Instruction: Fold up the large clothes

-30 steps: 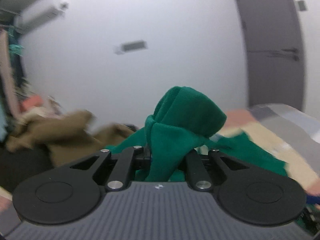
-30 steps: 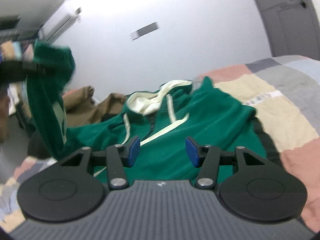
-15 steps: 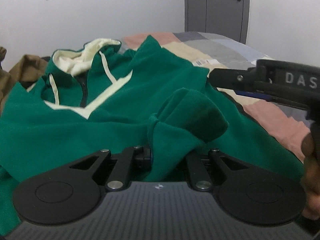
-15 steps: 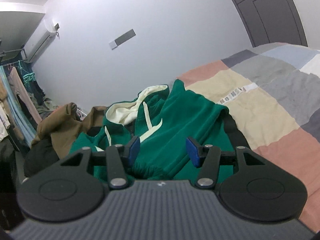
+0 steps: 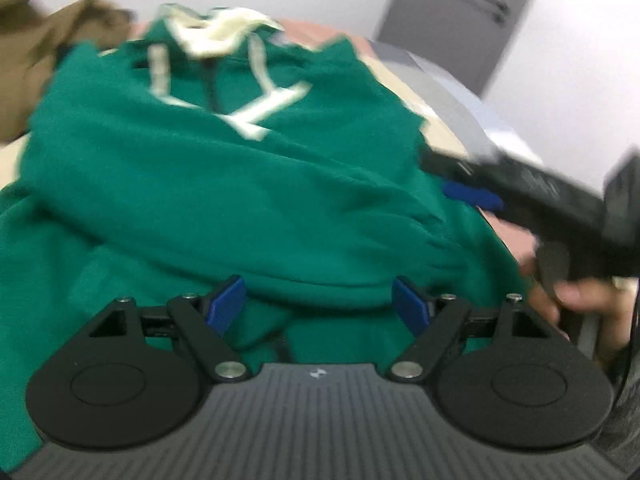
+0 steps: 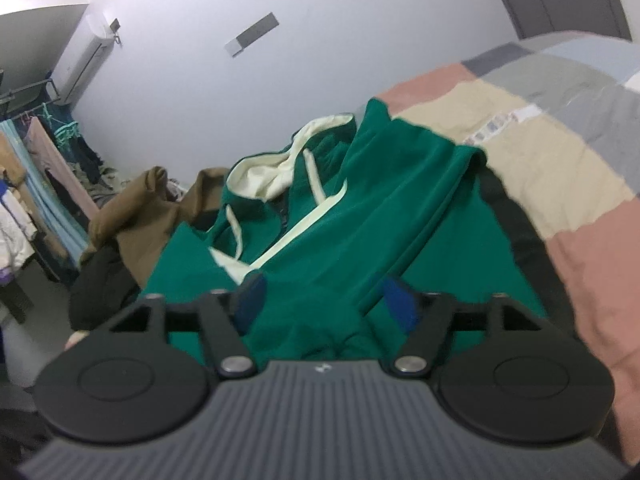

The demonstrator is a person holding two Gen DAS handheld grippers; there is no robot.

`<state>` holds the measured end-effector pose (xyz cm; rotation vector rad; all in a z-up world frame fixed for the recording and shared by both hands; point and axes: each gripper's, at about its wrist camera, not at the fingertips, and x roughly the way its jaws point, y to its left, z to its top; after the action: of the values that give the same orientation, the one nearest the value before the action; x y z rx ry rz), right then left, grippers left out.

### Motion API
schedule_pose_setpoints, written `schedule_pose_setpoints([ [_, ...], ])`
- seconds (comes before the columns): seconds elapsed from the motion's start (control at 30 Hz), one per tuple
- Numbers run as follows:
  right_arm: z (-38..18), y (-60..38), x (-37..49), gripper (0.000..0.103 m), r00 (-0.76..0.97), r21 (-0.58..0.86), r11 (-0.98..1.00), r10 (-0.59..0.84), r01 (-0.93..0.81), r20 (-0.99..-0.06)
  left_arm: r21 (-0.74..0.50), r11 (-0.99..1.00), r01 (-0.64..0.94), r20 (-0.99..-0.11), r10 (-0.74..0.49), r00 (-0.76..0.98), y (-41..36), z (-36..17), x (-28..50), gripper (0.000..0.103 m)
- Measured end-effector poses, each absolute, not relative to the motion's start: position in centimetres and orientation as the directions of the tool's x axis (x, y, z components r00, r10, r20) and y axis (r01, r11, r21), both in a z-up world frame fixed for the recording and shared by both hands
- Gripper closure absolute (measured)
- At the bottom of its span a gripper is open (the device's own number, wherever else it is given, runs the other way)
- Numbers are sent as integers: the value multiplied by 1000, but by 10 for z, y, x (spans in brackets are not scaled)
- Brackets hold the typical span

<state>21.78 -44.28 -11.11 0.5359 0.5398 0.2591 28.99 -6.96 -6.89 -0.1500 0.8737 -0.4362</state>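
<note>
A green hoodie (image 6: 340, 248) is lying spread across a bed (image 6: 560, 168), its cream-lined hood (image 6: 264, 172) pointing toward the far wall and its drawstrings trailing over the chest. One sleeve (image 5: 248, 216) is lying folded across the body, which suggests the sleeve-folding step is in hand and roughly at its midpoint. The left tool (image 5: 318, 306) is hovering just above the near hem with its blue pads standing wide apart; its jaws have just been opening, and green cloth is lying between and below them without being pinched. The right tool (image 6: 326, 300) is also standing open over the near part of the hoodie, its jaws having just been widening, with fabric under them but no grip visible. In the left view the right tool (image 5: 532, 200) is reaching in from the side, with a hand (image 5: 576, 304) partly showing behind it. The next move probably calls for taking the other sleeve or the hem and carrying it over neatly. A brown garment (image 6: 140, 216) and dark clothing (image 6: 100, 284) are piled just beside the hood, near enough to catch in a fold. A clothes rack (image 6: 36, 160) is standing well apart by the wall. The left view is blurred, so fine detail is uncertain.
</note>
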Motion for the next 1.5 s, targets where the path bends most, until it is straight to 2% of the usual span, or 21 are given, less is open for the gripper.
schedule_pose_setpoints([
  [0.13, -114, -435, 215, 30, 808, 534, 840, 383, -102, -448, -406, 907, 108, -679, -379, 629, -11, -78, 308, 19],
  [0.3, -123, -429, 211, 30, 787, 486, 871, 345, -66, -511, -501, 863, -70, -646, -319, 694, 47, -90, 339, 19],
  [0.5, -128, -425, 211, 31, 770, 476, 878, 341, -56, -539, -599, 794, -105, -573, -332, 749, 91, -101, 365, 22],
  [0.53, -129, -422, 211, 32, 768, 469, 881, 345, -66, -540, -617, 779, -106, -560, -340, 756, 96, -103, 370, 30],
  [0.57, -129, -419, 212, 32, 765, 458, 886, 346, -74, -544, -623, 774, -114, -556, -336, 760, 99, -104, 374, 44],
  [0.6, -130, -416, 213, 34, 761, 450, 890, 345, -78, -550, -627, 769, -125, -558, -332, 761, 102, -105, 378, 50],
  [0.63, -132, -414, 215, 37, 756, 447, 891, 346, -79, -556, -635, 760, -135, -558, -331, 760, 105, -106, 383, 66],
  [0.67, -134, -412, 216, 39, 753, 445, 892, 344, -76, -561, -644, 752, -140, -554, -332, 764, 108, -106, 383, 77],
  [0.77, -133, -405, 216, 51, 769, 396, 913, 323, -98, -552, -664, 732, -151, -534, -323, 781, 117, -101, 387, 89],
  [0.93, -116, -389, 212, 54, 780, 395, 900, 378, -183, -499, -683, 711, -166, -493, -282, 823, 144, -87, 383, 91],
  [1.07, -103, -362, 214, 54, 765, 380, 889, 425, -254, -484, -652, 730, -205, -511, -223, 830, 169, -89, 381, 91],
  [1.17, -104, -341, 217, 54, 746, 343, 894, 435, -290, -504, -640, 726, -252, -546, -199, 814, 183, -101, 382, 91],
  [1.33, -125, -325, 218, 54, 688, 297, 912, 409, -284, -599, -581, 775, -249, -581, -181, 794, 181, -109, 388, 91],
  [1.43, -127, -325, 218, 54, 683, 294, 913, 408, -284, -606, -550, 801, -234, -586, -171, 792, 177, -106, 387, 90],
  [1.5, -124, -327, 217, 54, 684, 297, 912, 410, -285, -603, -545, 805, -234, -592, -172, 787, 177, -104, 385, 85],
])
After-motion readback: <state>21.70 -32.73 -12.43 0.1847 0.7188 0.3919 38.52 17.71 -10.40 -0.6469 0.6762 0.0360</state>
